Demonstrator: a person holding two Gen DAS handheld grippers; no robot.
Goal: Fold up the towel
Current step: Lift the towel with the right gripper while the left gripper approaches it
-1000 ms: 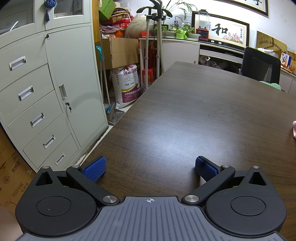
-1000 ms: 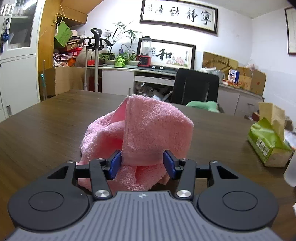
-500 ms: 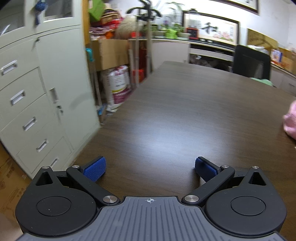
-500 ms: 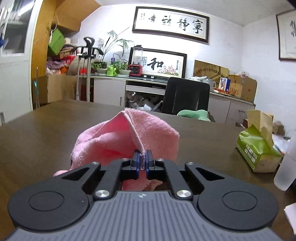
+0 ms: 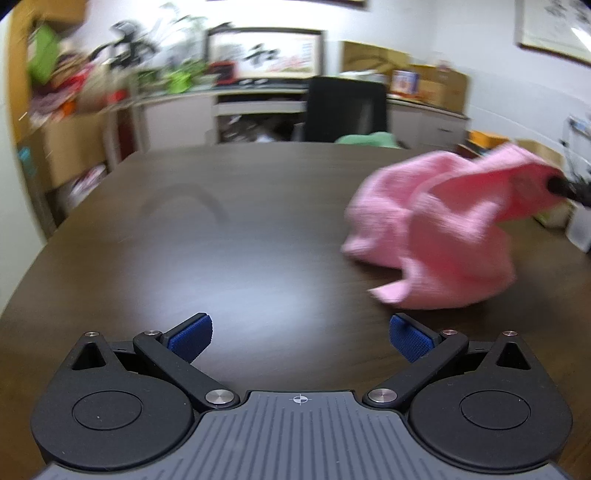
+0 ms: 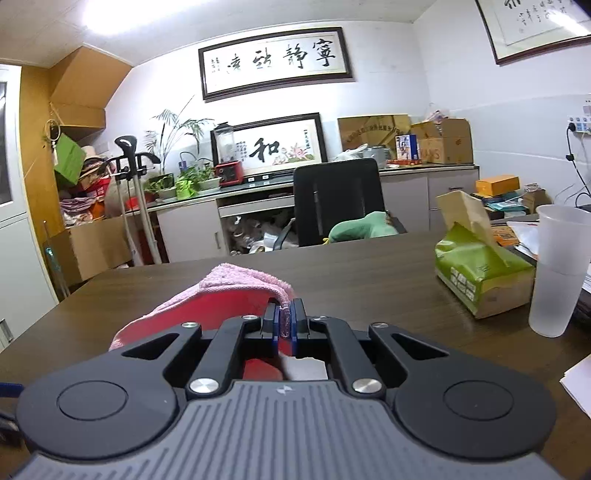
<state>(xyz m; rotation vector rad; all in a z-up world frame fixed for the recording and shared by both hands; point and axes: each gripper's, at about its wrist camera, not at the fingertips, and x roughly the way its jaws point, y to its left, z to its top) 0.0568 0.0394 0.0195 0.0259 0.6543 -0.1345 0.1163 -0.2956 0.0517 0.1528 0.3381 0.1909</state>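
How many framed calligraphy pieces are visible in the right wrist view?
3: a wide scroll frame high on the back wall, a single-character frame leaning on the counter below, and a partly cropped frame at the upper right.

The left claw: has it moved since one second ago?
Yes. The left claw swung right: the grey cabinet has left its view, and the pink terry towel on the dark wooden table appeared.

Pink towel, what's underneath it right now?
The towel rests bunched on the dark table, one edge lifted by the right gripper. Whatever lies beneath its folds is covered.
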